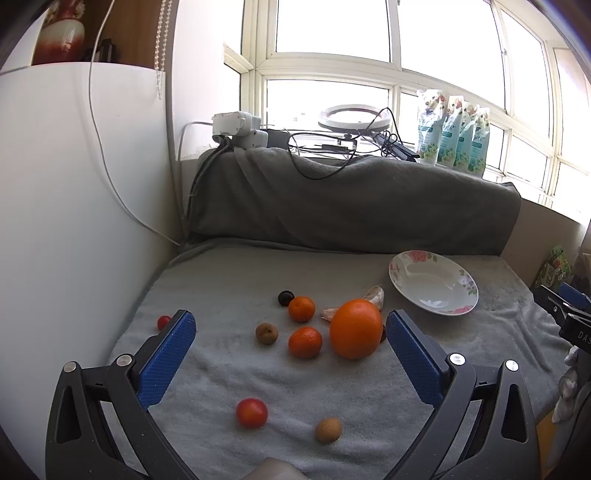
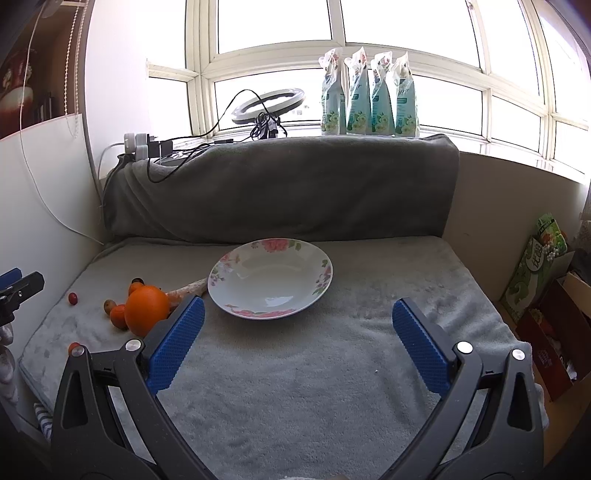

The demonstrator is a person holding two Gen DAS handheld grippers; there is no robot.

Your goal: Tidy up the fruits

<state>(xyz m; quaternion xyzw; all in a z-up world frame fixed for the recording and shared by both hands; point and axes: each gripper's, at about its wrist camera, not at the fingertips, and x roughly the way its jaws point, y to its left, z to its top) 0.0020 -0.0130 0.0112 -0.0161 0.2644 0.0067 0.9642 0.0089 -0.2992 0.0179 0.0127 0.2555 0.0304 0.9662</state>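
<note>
Glossy glazed plate [image 2: 236, 295] – fuzzy matt grey towel [image 2: 332, 369] – dimpled orange [image 1: 355, 329]

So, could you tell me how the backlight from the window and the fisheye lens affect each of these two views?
Left wrist view: the window panes are blown out white, yet the large orange and plate stay sharp; the frame lines bow. Right wrist view: the same glare, the pouches on the sill stand backlit, dark corners vignette the image, and the plate shows a soft highlight.

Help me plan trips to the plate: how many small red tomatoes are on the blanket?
2. One cherry tomato lies nearest the camera; another peeks from behind the left hand-held gripper finger. More may be hidden.
</note>
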